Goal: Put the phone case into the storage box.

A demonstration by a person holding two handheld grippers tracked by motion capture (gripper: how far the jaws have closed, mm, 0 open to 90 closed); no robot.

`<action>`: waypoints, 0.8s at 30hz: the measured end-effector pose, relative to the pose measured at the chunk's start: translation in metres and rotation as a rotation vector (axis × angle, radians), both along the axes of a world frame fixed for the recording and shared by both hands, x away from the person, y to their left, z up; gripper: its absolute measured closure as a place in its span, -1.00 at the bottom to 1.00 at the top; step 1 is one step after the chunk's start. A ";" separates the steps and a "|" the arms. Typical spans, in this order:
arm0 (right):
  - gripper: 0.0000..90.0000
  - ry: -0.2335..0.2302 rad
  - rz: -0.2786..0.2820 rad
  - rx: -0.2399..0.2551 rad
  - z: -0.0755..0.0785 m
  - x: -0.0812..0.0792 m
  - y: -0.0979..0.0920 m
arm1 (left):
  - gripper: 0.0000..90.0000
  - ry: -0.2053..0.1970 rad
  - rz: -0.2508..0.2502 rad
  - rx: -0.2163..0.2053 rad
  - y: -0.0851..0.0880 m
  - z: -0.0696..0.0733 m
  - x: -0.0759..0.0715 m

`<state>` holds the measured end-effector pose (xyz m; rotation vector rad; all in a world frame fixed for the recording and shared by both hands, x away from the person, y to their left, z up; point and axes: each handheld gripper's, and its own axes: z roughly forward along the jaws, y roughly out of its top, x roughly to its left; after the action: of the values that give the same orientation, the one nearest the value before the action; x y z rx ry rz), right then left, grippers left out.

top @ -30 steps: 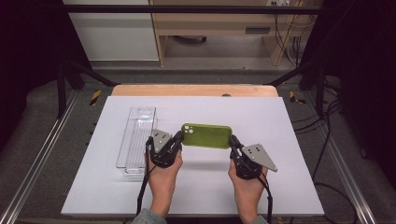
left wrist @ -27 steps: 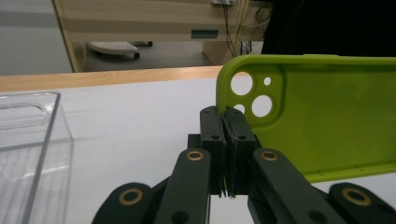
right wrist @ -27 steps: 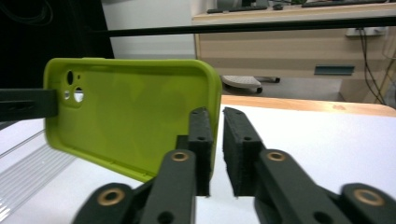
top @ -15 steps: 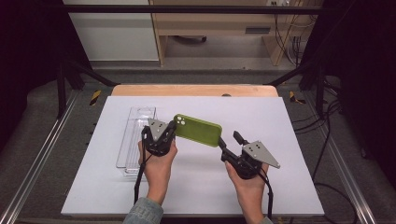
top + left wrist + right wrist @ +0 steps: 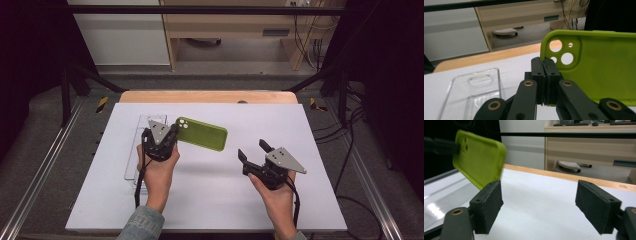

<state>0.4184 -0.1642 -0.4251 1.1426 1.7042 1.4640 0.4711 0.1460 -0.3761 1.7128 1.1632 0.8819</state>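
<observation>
left gripper (image 5: 172,134): clamped on camera-hole end of green phone case (image 5: 202,134), raised beside clear tray (image 5: 136,150) | case long axis running rightward from tray | right gripper (image 5: 254,150): jaws just opened wide, nothing between, well right of case | nearer hand: left

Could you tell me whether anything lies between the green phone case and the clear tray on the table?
Nothing visible does. The left claw holds the green phone case by its camera end, right beside the clear tray; between them there is white table surface.
</observation>
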 end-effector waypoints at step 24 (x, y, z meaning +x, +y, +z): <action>-0.79 -0.028 0.007 -0.150 -0.030 -0.008 -0.052 | 0.95 -0.022 0.037 0.114 0.047 0.014 0.010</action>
<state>0.4104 -0.2162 -0.4547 1.0321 1.7682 1.3259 0.4812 0.1934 -0.3625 1.7728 1.1531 1.0042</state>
